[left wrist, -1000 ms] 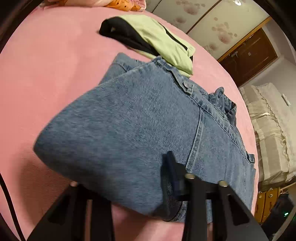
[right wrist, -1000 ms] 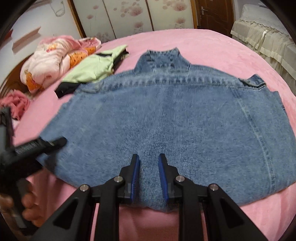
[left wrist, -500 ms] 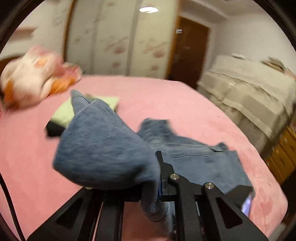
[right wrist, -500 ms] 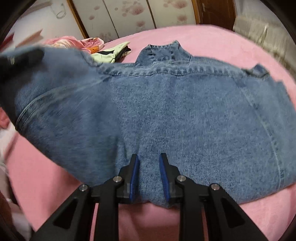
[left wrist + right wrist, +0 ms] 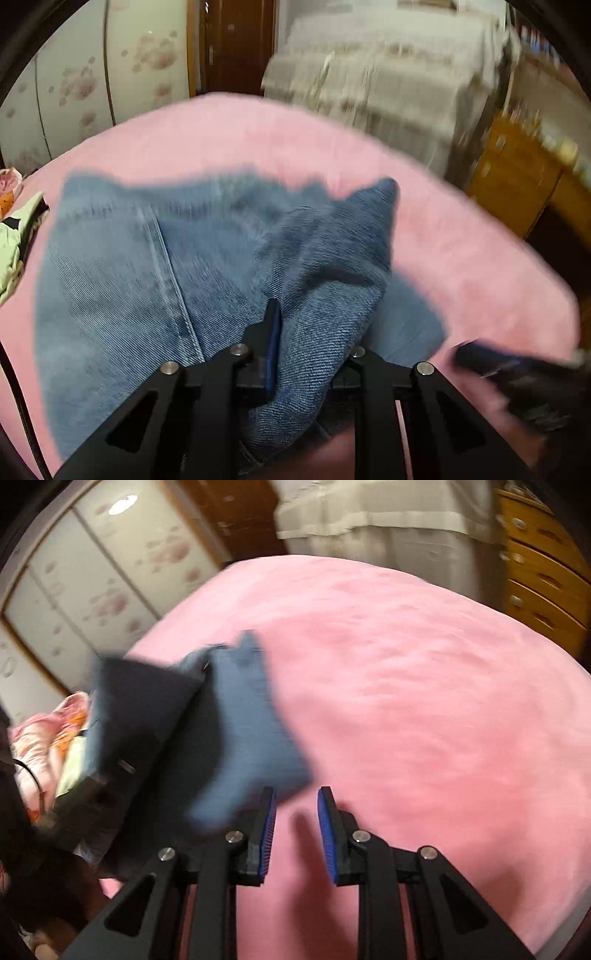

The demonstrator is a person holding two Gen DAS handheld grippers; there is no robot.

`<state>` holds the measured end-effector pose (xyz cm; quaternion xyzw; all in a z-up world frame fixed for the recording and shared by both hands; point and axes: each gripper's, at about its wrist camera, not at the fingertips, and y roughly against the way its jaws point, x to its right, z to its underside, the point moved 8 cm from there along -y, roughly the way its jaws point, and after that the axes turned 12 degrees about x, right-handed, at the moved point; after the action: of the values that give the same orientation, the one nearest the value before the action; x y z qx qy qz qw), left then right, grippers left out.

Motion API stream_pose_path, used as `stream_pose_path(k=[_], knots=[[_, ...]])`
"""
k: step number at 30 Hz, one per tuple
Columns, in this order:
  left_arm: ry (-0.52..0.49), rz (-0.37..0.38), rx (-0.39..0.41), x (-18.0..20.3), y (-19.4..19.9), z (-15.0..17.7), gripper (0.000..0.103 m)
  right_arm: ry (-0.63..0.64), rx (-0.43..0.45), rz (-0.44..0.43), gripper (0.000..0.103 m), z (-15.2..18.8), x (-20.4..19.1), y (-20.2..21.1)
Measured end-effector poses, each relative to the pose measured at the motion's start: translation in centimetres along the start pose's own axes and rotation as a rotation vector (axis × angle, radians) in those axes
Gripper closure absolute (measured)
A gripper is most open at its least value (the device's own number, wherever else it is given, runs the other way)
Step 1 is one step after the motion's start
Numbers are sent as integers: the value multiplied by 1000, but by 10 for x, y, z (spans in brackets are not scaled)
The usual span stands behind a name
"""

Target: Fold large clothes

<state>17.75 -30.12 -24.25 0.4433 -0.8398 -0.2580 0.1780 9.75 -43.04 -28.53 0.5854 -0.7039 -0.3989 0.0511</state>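
Now the left tool [image 5: 310,343] has swept its pinched denim jacket [image 5: 155,273] edge across to lower centre, jaws easing slightly; half lies doubled on the pink bed [image 5: 461,229]. The right tool [image 5: 297,827] hangs parted, empty.

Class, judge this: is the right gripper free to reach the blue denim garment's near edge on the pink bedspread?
Probably yes: the right gripper stands open and empty over bare pink bedspread, with the blue denim garment just beside its left finger.

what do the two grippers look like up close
Both are matte black. The left gripper and right gripper each have two flat angular arms with triangular cut-outs and silver round screw heads at the joints. The fingers carry ribbed blue pads.
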Motion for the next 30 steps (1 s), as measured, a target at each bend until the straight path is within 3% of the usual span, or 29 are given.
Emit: stream_pose_path(k=[2,4,6,9,12,14,16,17,24,30], knots=[[-45,-21,39,6,-2,5,77,-34,-8,15,80,5,17,-1],[-57,27,54,12,1,6,50,-39,-5,6,80,9,19,0],[-45,69,46,17,3,6,42,-17,6,1,80,7,16,1],[-2,144,26,21,17,3,35,1,18,-28,79,-2,3,1],[62,190,0,18,35,-1,35,-3,36,-70,79,-14,-5,9],[102,193,-24,11,49,-4,35,-2,50,-93,72,-29,-14,16],[148,174,-47,-9,62,-12,35,-10,46,-130,56,-39,-26,17],[172,152,-53,-24,68,-17,34,-12,35,-146,55,-42,-31,17],[326,-80,-47,-142,94,-24,20,-9,-106,-235,54,-44,-64,-15],[504,-107,-128,-205,53,9,20,68,-181,-240,55,-36,-86,-65]])
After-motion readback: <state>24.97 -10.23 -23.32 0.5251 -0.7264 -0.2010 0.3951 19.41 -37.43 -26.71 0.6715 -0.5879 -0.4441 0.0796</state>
